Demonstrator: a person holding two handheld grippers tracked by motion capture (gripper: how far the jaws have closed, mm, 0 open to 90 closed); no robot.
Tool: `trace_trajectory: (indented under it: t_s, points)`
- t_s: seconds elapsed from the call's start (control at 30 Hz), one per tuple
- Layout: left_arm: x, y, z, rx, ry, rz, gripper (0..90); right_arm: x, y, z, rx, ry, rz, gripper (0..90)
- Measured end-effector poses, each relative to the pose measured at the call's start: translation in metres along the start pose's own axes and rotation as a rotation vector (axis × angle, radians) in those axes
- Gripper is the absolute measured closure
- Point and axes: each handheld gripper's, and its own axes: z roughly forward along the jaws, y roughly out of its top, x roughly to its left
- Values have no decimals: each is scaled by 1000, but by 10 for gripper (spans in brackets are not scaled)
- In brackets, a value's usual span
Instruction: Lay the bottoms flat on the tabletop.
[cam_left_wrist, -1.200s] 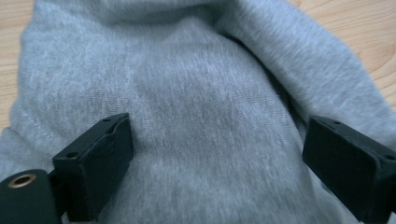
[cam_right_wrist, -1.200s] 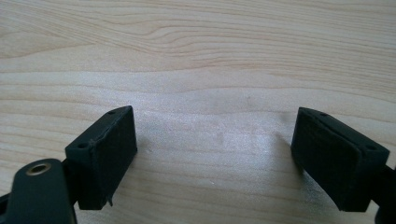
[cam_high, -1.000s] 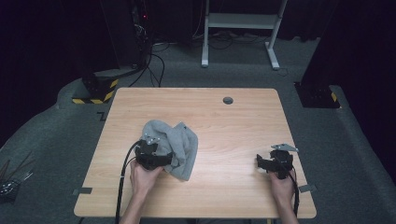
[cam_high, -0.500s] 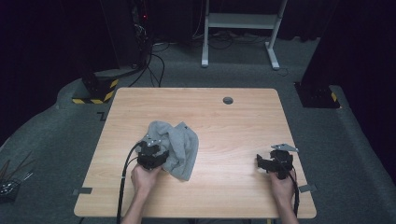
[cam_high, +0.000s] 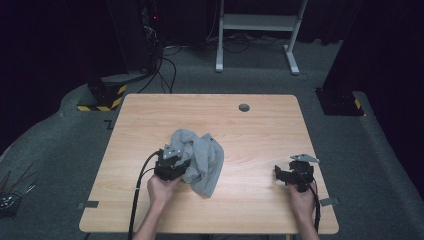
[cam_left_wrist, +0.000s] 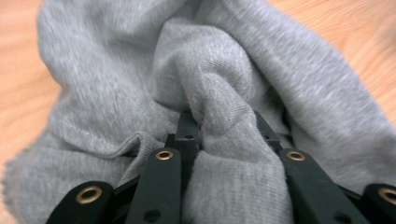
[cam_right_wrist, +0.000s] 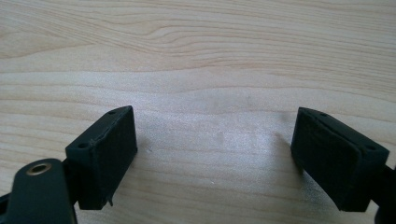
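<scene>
A light wooden table (cam_high: 260, 130) with a small round grommet (cam_high: 244, 107) is standing on grey carpet (cam_high: 350, 150). Behind it, a white desk frame (cam_high: 260, 30) and black cables (cam_high: 165, 65) are sitting in a dark room.

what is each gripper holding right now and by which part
The left gripper, its jaws just closing, pinches a bunched fold near the grey cloth's left edge. The right gripper holds nothing.

L gripper (cam_high: 172, 166) low at table's left-centre, forearm entering from bottom edge; its 2 jaws have just been closing, fabric bunched between them. R gripper (cam_high: 295, 175) rests at right, jaws spread wide, nothing between.
</scene>
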Motion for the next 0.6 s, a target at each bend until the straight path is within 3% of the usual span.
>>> trace_trajectory:
  t_s: [0.1, 0.47, 0.6]
  points:
    - [-7, 7, 3, -3, -18, 35, 716, 0, 0, 0, 0, 0, 0, 144]
    - [-33, 29, 15, -54, -120, 101, 712, 0, 0, 0, 1, 0, 3, 144]
    - [-39, 29, 33, -16, -120, 128, 674, 0, 0, 0, 1, 0, 3, 144]
